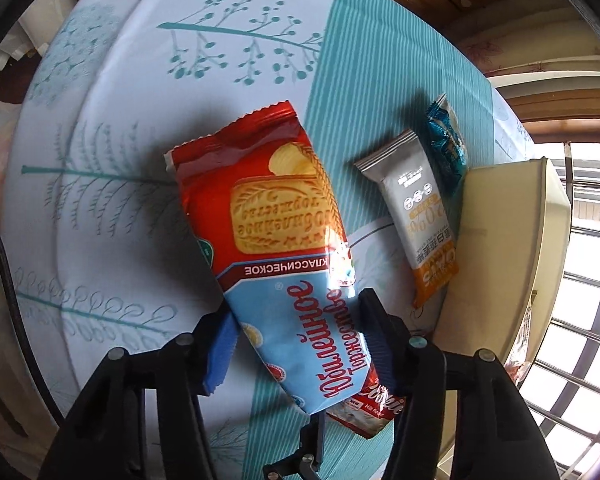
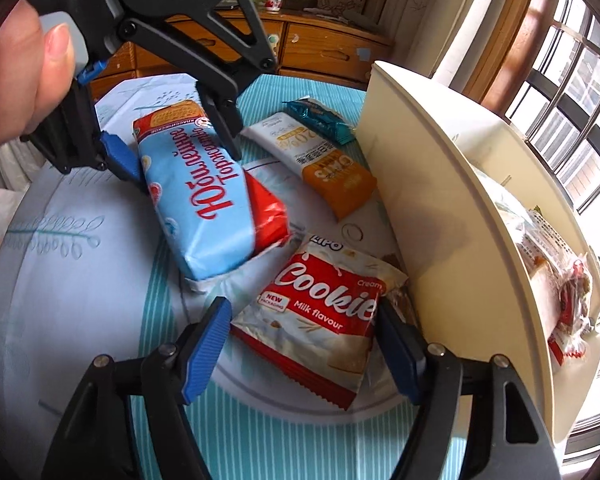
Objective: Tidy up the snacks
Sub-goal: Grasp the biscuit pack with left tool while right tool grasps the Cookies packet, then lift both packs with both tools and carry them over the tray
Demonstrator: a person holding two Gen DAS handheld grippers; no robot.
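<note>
A red and blue biscuit pack (image 1: pixel 276 240) lies on the table, and my left gripper (image 1: pixel 296 340) straddles its blue end, jaws touching both sides. The right wrist view shows the same grip on the pack (image 2: pixel 204 208) by the left gripper (image 2: pixel 180 156). My right gripper (image 2: pixel 300 344) is open around a red and white Cookie pack (image 2: pixel 320 316), fingers apart from it on each side. A grey and orange oat bar (image 1: pixel 420 216) and a teal wrapped snack (image 1: pixel 446 136) lie beyond.
A cream bin (image 2: pixel 440 208) stands at the right, holding several wrapped snacks (image 2: pixel 556 280). The teal patterned tablecloth (image 1: pixel 140 120) covers the table. A wooden dresser (image 2: pixel 320 48) stands behind. Barred windows are at the right.
</note>
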